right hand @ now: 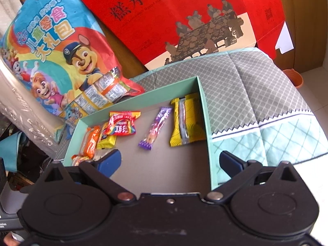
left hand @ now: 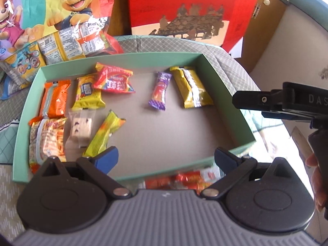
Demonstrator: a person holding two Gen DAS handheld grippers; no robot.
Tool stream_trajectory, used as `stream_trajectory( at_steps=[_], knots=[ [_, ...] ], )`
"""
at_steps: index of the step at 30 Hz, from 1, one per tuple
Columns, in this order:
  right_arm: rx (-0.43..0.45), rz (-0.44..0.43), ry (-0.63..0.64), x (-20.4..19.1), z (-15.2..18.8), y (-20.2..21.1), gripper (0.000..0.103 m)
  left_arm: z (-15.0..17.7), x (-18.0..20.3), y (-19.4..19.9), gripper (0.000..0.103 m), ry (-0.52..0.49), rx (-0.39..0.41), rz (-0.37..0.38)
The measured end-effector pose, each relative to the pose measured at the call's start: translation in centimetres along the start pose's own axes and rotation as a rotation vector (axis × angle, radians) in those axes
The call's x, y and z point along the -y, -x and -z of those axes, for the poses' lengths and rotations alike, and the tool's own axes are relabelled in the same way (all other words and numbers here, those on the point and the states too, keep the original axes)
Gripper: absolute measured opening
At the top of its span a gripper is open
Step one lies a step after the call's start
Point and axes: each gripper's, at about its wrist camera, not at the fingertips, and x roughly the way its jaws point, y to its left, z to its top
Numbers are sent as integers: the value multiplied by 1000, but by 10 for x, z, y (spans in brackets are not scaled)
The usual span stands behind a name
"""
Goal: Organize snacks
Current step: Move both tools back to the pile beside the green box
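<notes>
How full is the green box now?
Partly full. The green box holds several wrapped snacks, mostly on its left side, and bare floor shows in the middle.

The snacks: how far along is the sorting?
Nine snacks already lie in the green box, such as the Skittles and purple bar. Both grippers, left and right, are open and empty. Red packets still wait outside the box.

Between the left gripper's (left hand: 166, 160) matt black plastic arms and smooth blue fingertips (left hand: 107, 156) lies a matt mint cardboard box (left hand: 229, 94) with a dull grey-brown floor. Ahead of the tips, the red candy packet (left hand: 113, 78) and purple bar (left hand: 159, 90) are glossy crinkled foil. Under the box, the cloth (right hand: 246, 86) looks quilted and soft; beyond, a shiny plastic cartoon bag (right hand: 57, 47) and smooth red paper bag (right hand: 184, 10).
</notes>
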Motion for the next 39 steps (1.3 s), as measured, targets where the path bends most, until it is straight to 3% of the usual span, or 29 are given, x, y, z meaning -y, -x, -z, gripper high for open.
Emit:
stream_trajectory(
  at_steps=[8, 14, 21, 24, 26, 27, 28, 30, 39],
  knots=[
    [21, 54, 83, 7, 41, 21, 103, 38, 13, -2, 102, -103, -51, -4],
    [-73, 57, 37, 23, 57, 17, 102, 54, 27, -18, 102, -216, -63, -43],
    [-122, 65, 88, 24, 55, -6, 76, 50, 40, -43, 102, -282, -97, -32],
    [-132, 65, 95, 26, 55, -16, 75, 50, 40, -48, 101, -276, -102, -9],
    [-139, 60, 89, 29, 55, -22, 75, 50, 38, -49, 97, -271, -105, 11],
    [-139, 58, 91, 30, 55, -24, 76, 50, 36, -49, 90, -269, -109, 26],
    [-139, 58, 96, 30, 55, -26, 76, 51, 35, -49, 75, -266, -120, 38],
    [-145, 57, 104, 30, 55, -30, 76, 55, 34, -51, 61, -278, -143, 28],
    [-211, 45, 144, 18, 70, -24, 76, 84, 31, -30, 60, -325, -134, 36]
  ],
)
